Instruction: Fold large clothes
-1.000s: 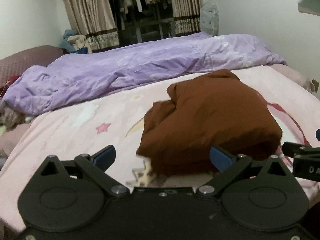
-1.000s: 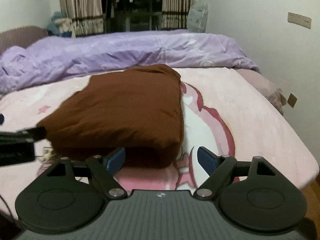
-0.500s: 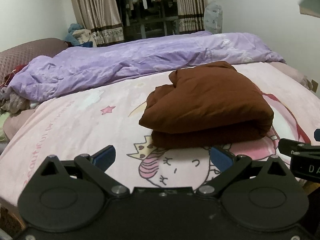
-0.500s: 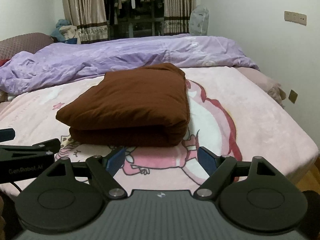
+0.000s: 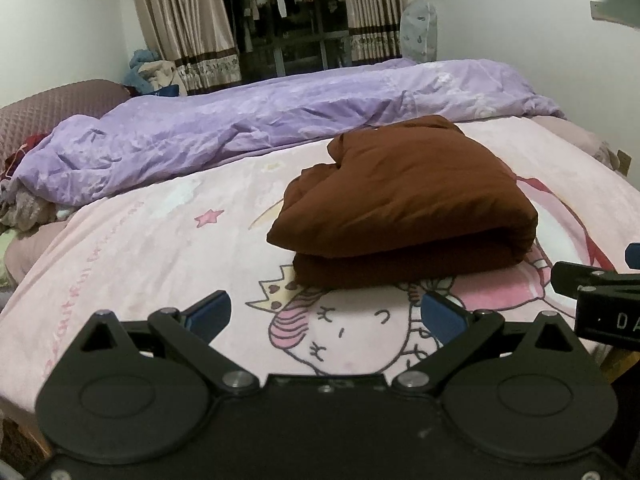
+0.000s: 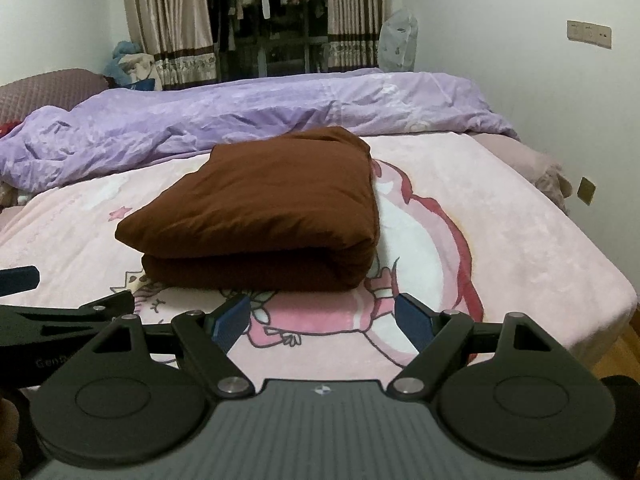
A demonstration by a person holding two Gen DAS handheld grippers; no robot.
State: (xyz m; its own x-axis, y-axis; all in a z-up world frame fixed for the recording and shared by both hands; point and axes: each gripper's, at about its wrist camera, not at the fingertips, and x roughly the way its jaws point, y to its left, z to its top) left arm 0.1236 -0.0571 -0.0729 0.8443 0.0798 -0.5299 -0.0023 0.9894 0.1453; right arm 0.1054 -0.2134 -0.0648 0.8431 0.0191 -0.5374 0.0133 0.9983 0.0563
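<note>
A brown garment (image 5: 404, 200) (image 6: 264, 216) lies folded in a thick two-layer stack on the pink cartoon blanket (image 5: 160, 248) (image 6: 500, 216). My left gripper (image 5: 326, 314) hangs open over the blanket's near part, a short way in front of the stack, with nothing between its blue pads. Its neighbour, my right gripper (image 6: 322, 320), is open too and holds nothing, just short of the stack's near right corner. Each gripper's arm shows at the edge of the other's view.
A crumpled purple duvet (image 5: 260, 128) (image 6: 240, 116) runs across the far side of the bed. A dusky pink pillow (image 5: 52, 108) sits at the far left. Curtains (image 5: 184, 24) and hanging clothes fill the back wall. The bed's right edge drops to a wooden floor (image 6: 616, 352).
Both grippers have drawn back from the brown stack and now sit farther from it; the stack lies still on the blanket. Both stayed open.
</note>
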